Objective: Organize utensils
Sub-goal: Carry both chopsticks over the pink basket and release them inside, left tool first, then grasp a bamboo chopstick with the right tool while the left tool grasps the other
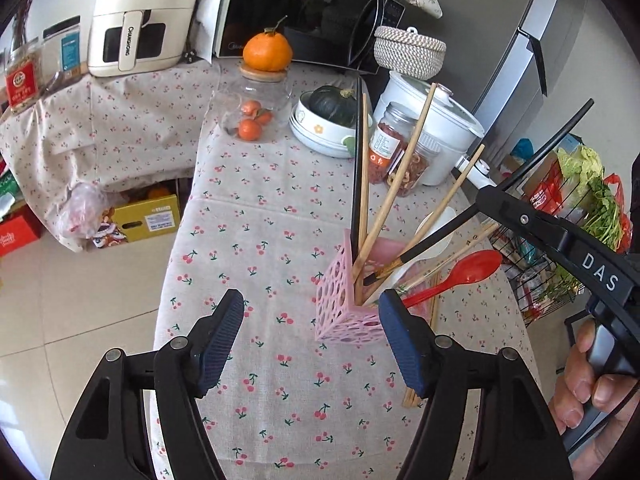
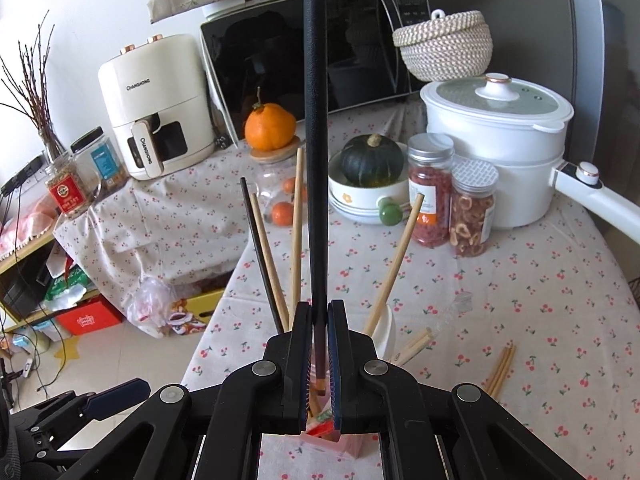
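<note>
Right wrist: my right claw [image 2: 319, 344] is clamped on a black chopstick [image 2: 317, 152] above the pink holder [image 1: 340, 304]; my left claw [image 1: 312, 320] stands apart, empty.

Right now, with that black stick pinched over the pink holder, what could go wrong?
The right gripper pinches the black chopstick near its lower end, so the long free length could swing or slip.

The pink holder is crowded with leaning chopsticks and a red spoon; the tip might catch on them.

The holder looks light, and the left gripper stands open beside it, not holding it, so a nudge might tip it.
</note>
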`<state>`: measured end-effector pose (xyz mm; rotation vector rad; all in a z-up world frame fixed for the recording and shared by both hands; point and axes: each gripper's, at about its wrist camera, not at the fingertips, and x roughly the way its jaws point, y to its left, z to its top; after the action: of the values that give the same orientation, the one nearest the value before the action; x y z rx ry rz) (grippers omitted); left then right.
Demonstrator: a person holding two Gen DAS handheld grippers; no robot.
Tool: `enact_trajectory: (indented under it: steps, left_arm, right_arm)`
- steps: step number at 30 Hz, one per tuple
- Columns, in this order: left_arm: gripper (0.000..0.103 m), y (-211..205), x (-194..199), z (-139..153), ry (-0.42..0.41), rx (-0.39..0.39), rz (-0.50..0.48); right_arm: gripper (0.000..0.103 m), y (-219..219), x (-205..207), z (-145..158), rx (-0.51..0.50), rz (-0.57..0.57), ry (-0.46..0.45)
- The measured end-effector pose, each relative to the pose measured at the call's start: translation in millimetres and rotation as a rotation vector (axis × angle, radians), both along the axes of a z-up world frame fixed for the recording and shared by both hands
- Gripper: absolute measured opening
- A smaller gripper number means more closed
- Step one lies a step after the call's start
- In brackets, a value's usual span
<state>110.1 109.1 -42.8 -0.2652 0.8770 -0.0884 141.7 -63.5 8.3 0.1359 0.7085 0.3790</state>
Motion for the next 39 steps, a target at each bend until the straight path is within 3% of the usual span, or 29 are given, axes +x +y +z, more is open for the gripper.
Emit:
enact_trajectory:
  steps: [3,5,7,11,18,25,29,35,39]
  left_arm:
    - [0.077,-6.0,0.1,-0.9,-0.001,0.009,-0.012]
    - [0.08,-10.1,-0.1,-1.9,0.006,0.008,-0.024]
    - [0.081,-14.0,-0.6,-2.3,0.012,0.01,-0.037]
    - [0.085,-18.1,-2.4,-1.7,0.014,0.02,-0.042]
    - [0.089,-21.7,-8.2,-3.2,0.02,0.02,-0.054]
    - [0.09,-25.3,-13.3,-16.3,0.012,0.066,-0.059]
    - [0.091,-30.3,-16.3,-30.8,0.005,0.105,-0.067]
    - [0.091,-34.8,-15.4,-55.1,0.044,0.123,-0.086]
    - [0.091,-35.7,-11.8,-65.1,0.062,0.134,-0.093]
  right_arm:
    - [0.024,-2.4,-2.8,2.3,0.03,0.01,-0.029]
    - [0.053,-9.2,-11.8,11.1,0.065,0.012,-0.064]
    - [0.068,-17.5,-23.5,23.2,0.089,0.0,-0.111]
    - [0.086,-42.5,-43.8,41.2,0.103,-0.049,-0.187]
    - [0.096,-99.2,-55.6,40.0,0.088,-0.152,-0.192]
    - [0.099,-140.3,-51.1,4.3,0.035,-0.24,-0.067]
    - [0.099,-145.5,-43.7,-26.1,-0.009,-0.264,0.014]
    - [0.099,-132.8,-29.3,-67.3,-0.125,-0.233,0.048]
    - [0.099,-126.1,-12.5,-101.4,-0.138,-0.214,0.131]
